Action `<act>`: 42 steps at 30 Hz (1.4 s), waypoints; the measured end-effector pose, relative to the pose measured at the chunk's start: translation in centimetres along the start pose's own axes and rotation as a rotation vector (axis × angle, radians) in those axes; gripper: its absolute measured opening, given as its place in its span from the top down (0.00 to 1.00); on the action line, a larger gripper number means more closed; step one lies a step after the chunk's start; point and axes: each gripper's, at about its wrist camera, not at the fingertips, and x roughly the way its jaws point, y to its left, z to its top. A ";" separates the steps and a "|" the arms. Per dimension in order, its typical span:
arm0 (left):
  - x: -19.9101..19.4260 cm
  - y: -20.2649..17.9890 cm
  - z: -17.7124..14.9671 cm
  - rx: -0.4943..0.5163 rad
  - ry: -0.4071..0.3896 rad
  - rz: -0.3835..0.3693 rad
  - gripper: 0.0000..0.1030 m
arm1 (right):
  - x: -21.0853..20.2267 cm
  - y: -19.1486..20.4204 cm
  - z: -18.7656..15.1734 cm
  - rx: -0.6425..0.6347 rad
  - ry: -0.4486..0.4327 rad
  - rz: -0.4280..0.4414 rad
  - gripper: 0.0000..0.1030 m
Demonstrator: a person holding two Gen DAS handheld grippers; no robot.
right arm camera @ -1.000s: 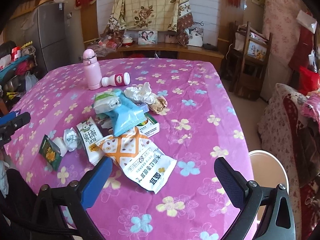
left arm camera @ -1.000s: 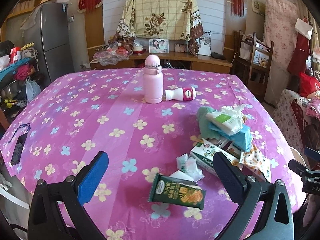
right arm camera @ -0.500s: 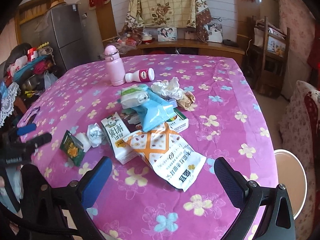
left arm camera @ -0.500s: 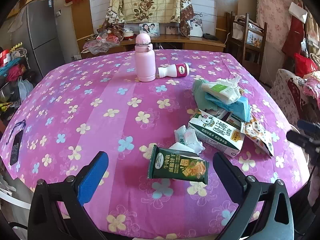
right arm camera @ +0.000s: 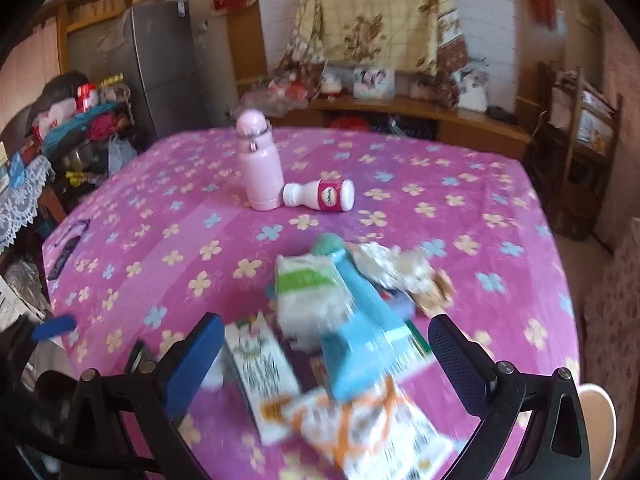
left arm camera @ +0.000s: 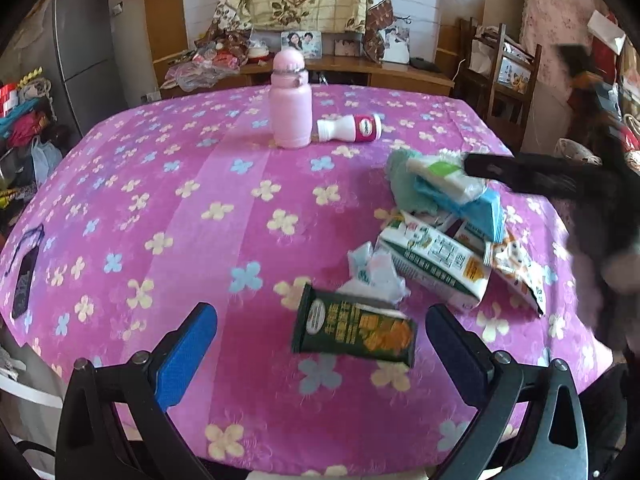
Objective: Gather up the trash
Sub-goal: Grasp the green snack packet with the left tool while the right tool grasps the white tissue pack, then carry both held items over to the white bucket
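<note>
Trash lies heaped on the near right part of the pink flowered tablecloth (left arm camera: 160,184): a dark green snack packet (left arm camera: 352,330) lying flat, crumpled tissue (left arm camera: 376,274) touching it, a white carton (left arm camera: 434,262), and a blue pouch (right arm camera: 360,332) atop an orange-patterned bag (right arm camera: 372,424). Both the left gripper (left arm camera: 320,344) and the right gripper (right arm camera: 324,354) are spread wide, holding nothing, the left hovering over the green packet near the table's front edge. Bare cloth stretches left of the heap, with a pink bottle (left arm camera: 290,110) and a toppled small bottle (left arm camera: 350,130) well apart at the far side.
</note>
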 end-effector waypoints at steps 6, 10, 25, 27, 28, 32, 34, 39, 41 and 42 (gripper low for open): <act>1.9 0.9 -0.7 -0.090 0.050 -0.032 0.00 | 6.5 0.8 1.3 -0.042 0.110 -0.030 0.16; 4.0 0.6 -0.7 -0.111 0.080 -0.032 0.00 | 6.2 -0.3 0.3 0.006 0.109 0.049 0.50; 4.7 1.1 -0.7 -0.080 0.098 -0.095 0.79 | -4.4 -1.7 -2.7 0.058 -0.067 0.154 0.55; 3.7 0.9 -0.5 -0.058 0.078 -0.092 0.80 | -5.4 -1.6 -3.5 0.052 -0.072 0.155 0.55; 3.2 0.8 -0.3 -0.048 0.069 -0.094 0.80 | -5.8 -1.7 -4.0 0.048 -0.075 0.154 0.55; 1.4 0.2 0.4 -0.030 0.035 -0.111 0.80 | -6.8 -2.1 -5.2 0.052 -0.080 0.142 0.55; 0.9 -0.4 1.0 -0.019 0.016 -0.116 0.80 | -7.0 -2.4 -5.6 0.063 -0.078 0.137 0.55; 0.5 -2.7 2.4 0.004 -0.007 -0.145 0.80 | -7.5 -3.4 -6.7 0.079 -0.069 0.105 0.55; 0.4 -4.0 3.0 0.018 -0.015 -0.155 0.80 | -7.9 -3.9 -7.1 0.080 -0.069 0.083 0.55; 0.4 -5.0 3.4 0.031 -0.024 -0.162 0.80 | -8.2 -4.2 -7.3 0.083 -0.071 0.076 0.55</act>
